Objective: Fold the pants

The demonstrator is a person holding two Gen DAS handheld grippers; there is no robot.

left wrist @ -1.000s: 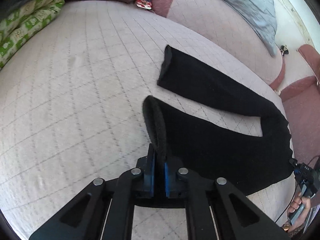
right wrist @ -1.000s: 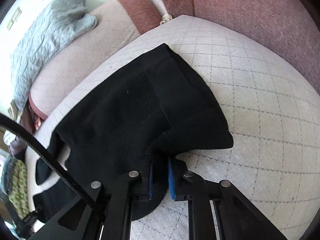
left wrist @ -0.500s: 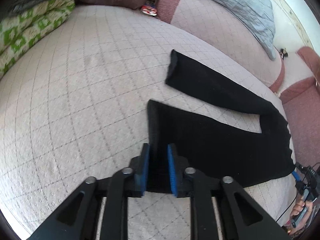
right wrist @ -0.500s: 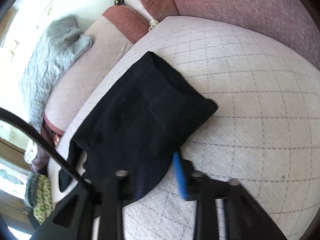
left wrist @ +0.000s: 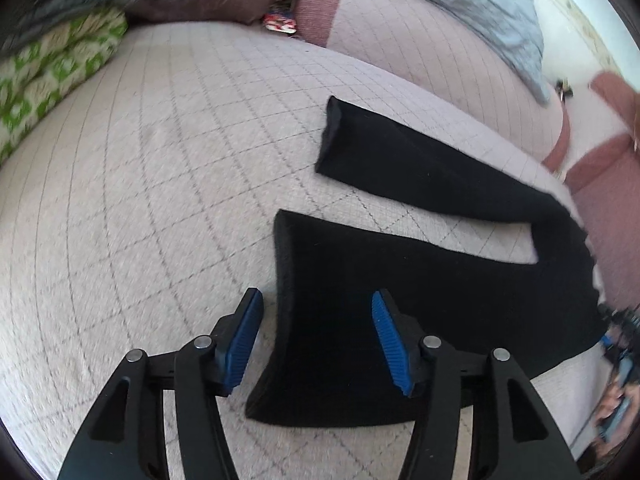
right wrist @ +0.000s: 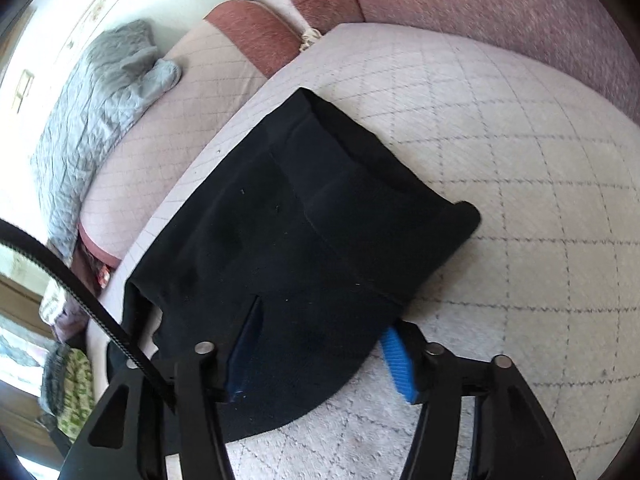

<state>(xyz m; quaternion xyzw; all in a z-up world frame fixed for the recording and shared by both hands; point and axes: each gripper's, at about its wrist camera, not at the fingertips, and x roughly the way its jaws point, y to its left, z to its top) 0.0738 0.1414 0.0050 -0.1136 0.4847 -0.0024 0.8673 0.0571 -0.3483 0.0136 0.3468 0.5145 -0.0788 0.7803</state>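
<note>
Black pants [left wrist: 400, 280] lie flat on a pale quilted cushion [left wrist: 140, 200], their two legs spread apart. In the left wrist view my left gripper [left wrist: 316, 308] hangs over the hem of the near leg; its jaws are opening and the blue pads [left wrist: 244, 332] stand clear of the cloth between them. The right wrist view shows the waist end of the pants [right wrist: 320, 240]. My right gripper [right wrist: 320, 336] is above the waistband corner, jaws opening, with the cloth lying loose between the pads [right wrist: 396, 364].
A grey quilted blanket [right wrist: 96, 104] lies on the neighbouring seat. Reddish sofa cushions [right wrist: 500, 8] border the far side. A green patterned cushion [left wrist: 52, 80] sits at the left. A black cable [right wrist: 80, 300] crosses the right wrist view.
Both grippers were shut on the pants and have let go, their jaws spreading wide. The hem and the waistband corner have dropped flat onto the cushion.
</note>
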